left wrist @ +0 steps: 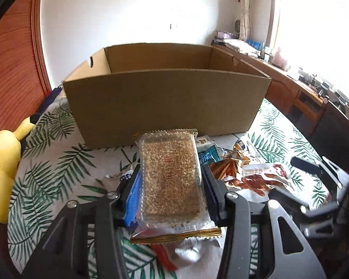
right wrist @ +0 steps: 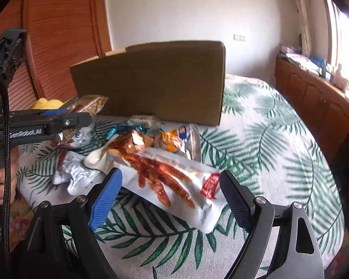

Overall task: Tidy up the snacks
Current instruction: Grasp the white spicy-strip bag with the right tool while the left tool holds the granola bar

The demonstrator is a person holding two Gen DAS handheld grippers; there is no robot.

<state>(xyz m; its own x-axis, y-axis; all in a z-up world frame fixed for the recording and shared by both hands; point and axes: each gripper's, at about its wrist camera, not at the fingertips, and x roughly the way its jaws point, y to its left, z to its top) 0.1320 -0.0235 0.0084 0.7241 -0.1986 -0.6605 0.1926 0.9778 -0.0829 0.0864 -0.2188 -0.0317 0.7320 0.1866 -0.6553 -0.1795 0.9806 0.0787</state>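
My left gripper (left wrist: 171, 174) is shut on a clear packet of sesame candy (left wrist: 171, 176), held above the leaf-print cloth in front of an open cardboard box (left wrist: 165, 102). The same packet (right wrist: 90, 104) shows at the left of the right wrist view, in the left gripper (right wrist: 58, 122). My right gripper (right wrist: 171, 181) stands open over a white packet printed with red chicken feet (right wrist: 172, 186); the pads do not press it. Behind it lies a pile of snack packets (right wrist: 137, 137) near the box (right wrist: 151, 81).
A yellow plush toy (left wrist: 2, 162) lies at the left edge of the cloth (right wrist: 267, 153). Wooden cabinets (right wrist: 314, 97) with clutter run along the right under a window. A wooden slatted door (right wrist: 58, 34) stands behind the box. A person's hand (right wrist: 2, 174) grips the left handle.
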